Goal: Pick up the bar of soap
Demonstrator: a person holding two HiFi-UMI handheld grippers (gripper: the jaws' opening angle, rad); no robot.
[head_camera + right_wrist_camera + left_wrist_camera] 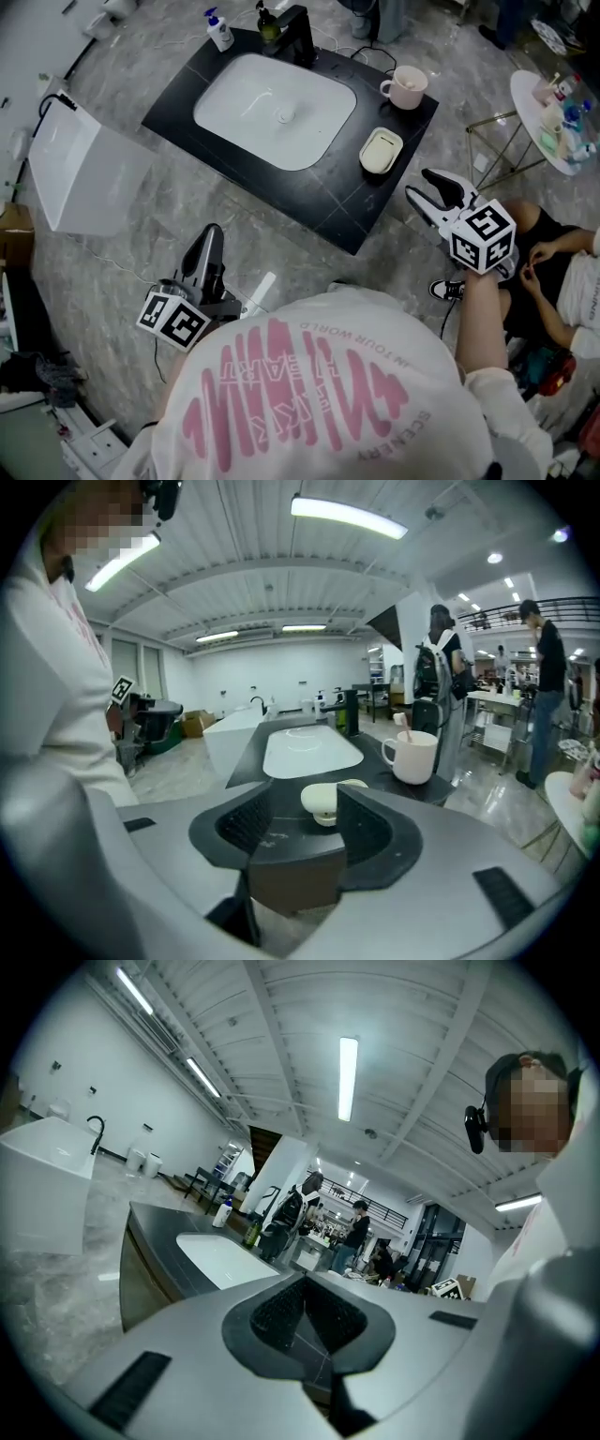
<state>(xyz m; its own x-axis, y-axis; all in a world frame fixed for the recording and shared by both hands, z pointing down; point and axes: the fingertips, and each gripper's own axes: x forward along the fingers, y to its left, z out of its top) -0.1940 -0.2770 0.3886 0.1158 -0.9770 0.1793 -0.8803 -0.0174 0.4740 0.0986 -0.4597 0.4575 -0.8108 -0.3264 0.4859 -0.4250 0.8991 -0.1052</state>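
Bar of soap [380,154] in a small pale dish [387,132], on the right side of the black counter [314,202], just beside the white sink [277,108]. Near the dish, at the far right corner, a pale mug [408,87]. Along the back edge, a white pump bottle [219,30], a dark bottle [270,23] and a black tap [298,33].

Right gripper [415,184] off the counter's near right corner, jaws wide apart, holding nothing, pointed at the soap but well apart from it. Left gripper [214,232] low over the floor in front of the counter, jaws squeezed together at the tips, nothing in them.

Grey stone floor [122,272] all around. A big white box [84,169] on the left. A round white table [539,131] on the right with little bottles on top, and a sitting person [562,272] close by.

Only in the right gripper view: a toothbrush [403,722] standing in the mug, the soap straight ahead between the parted pads [239,829], and a person with a backpack [436,667] past the counter. Only in the left gripper view: the counter from low down at its side, more people [356,1227] far back, long lights [348,1077] on a white ribbed ceiling. Only in the head view: the sitting person, and both grippers at once.
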